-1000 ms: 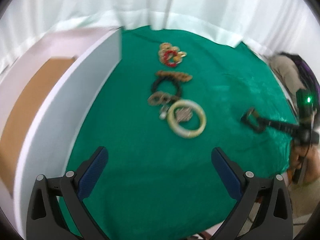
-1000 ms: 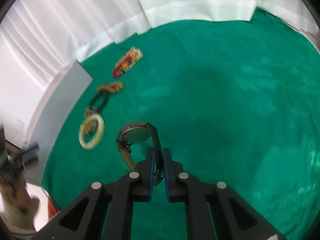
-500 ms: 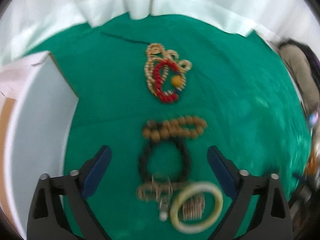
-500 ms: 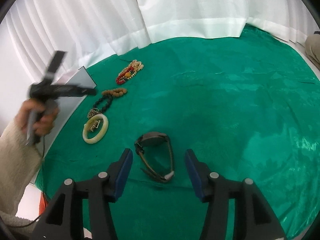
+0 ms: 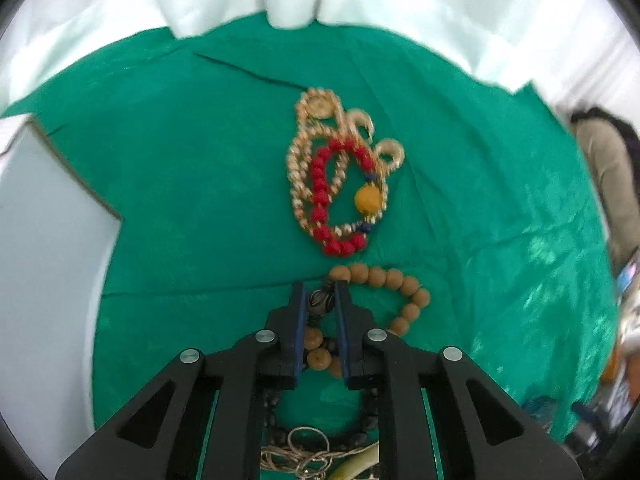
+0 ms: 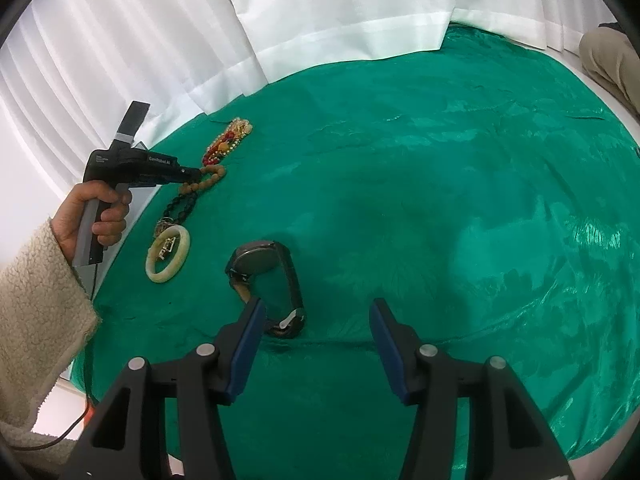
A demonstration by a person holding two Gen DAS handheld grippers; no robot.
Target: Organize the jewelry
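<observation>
My left gripper [image 5: 320, 290] points down at the brown bead bracelet [image 5: 400, 280]. Its jaws are closing and pinch the bracelet's dark carved bead [image 5: 322, 302]. Beyond lie a red bead bracelet [image 5: 320, 196] and a gold chain [image 5: 298, 160]. Under the gripper show a black bead bracelet [image 5: 370, 420] and a pale bangle [image 5: 356, 468]. In the right wrist view, my right gripper [image 6: 318, 312] stands open and holds nothing. A wristwatch [image 6: 260, 258] lies on the green cloth [image 6: 440, 200] just ahead of its left finger. The left gripper [image 6: 196, 176] works at far left there.
A white box [image 5: 48, 260] stands along the cloth's left edge. White curtains [image 6: 320, 20] hang behind the table. A person's hand [image 6: 104, 216] and fleece sleeve [image 6: 36, 300] hold the left gripper. A trouser leg [image 6: 608, 56] shows at far right.
The left gripper swept forward along the row of jewelry, dropped, and closed on the brown bead bracelet. The right gripper opened, left the watch on the cloth and drew back slightly.
</observation>
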